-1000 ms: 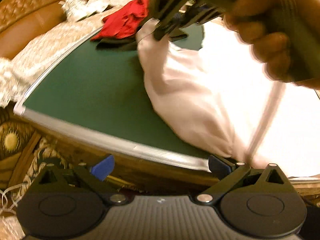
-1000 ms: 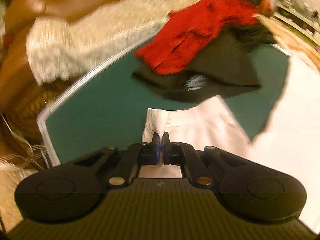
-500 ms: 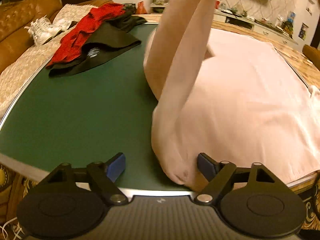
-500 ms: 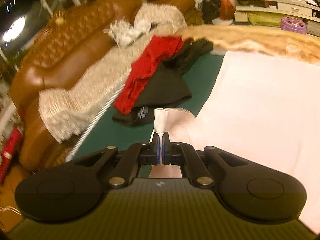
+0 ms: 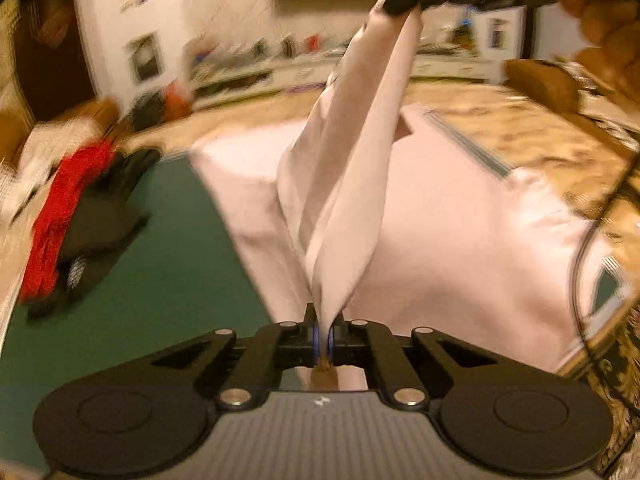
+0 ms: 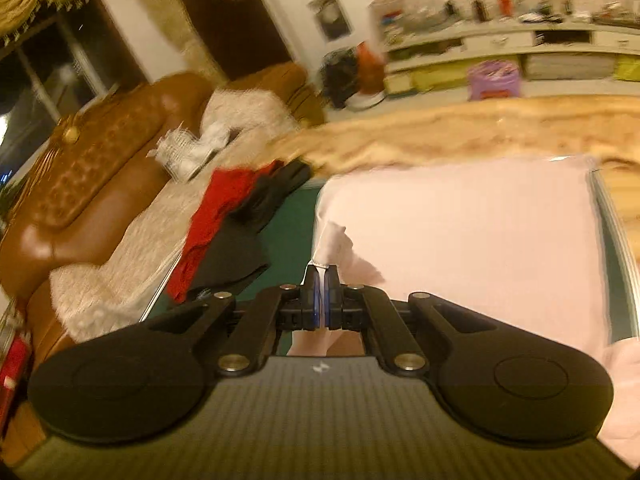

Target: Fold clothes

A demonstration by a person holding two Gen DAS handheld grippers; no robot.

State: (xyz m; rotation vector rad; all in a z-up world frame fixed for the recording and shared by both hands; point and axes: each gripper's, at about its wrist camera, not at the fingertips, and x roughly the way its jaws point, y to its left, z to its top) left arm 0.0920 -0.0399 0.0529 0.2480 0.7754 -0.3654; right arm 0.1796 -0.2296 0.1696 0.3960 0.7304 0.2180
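Pale pink cotton garment [image 5: 460, 240]: your task item; most of it lies spread flat over the right part of the green table top [image 5: 152, 300], with one strip lifted off the surface.
Left gripper [image 5: 325, 338]: nearest to you; your jaws are closed on the lower end of the lifted pink strip, fabric pinched between the blue pads.
Lifted strip [image 5: 352, 184]: runs taut from your left gripper up and away to the right gripper, folded lengthwise into two layers.
Right gripper [image 6: 321, 300]: your jaws are clamped together on a small tuft of the same pink fabric; in the left wrist view it [image 5: 404, 2] sits high above the table, with your right hand [image 5: 608, 28] behind it.
Red crumpled garment [image 6: 216, 216]: lies at the far left of the table, on top of a black garment [image 6: 236, 256]; both well apart from the pink one.
Brown quilted leather sofa [image 6: 80, 184]: beyond the table's left edge, draped with a cream fringed throw [image 6: 132, 264].
Background: shelves along the far wall, blurred.
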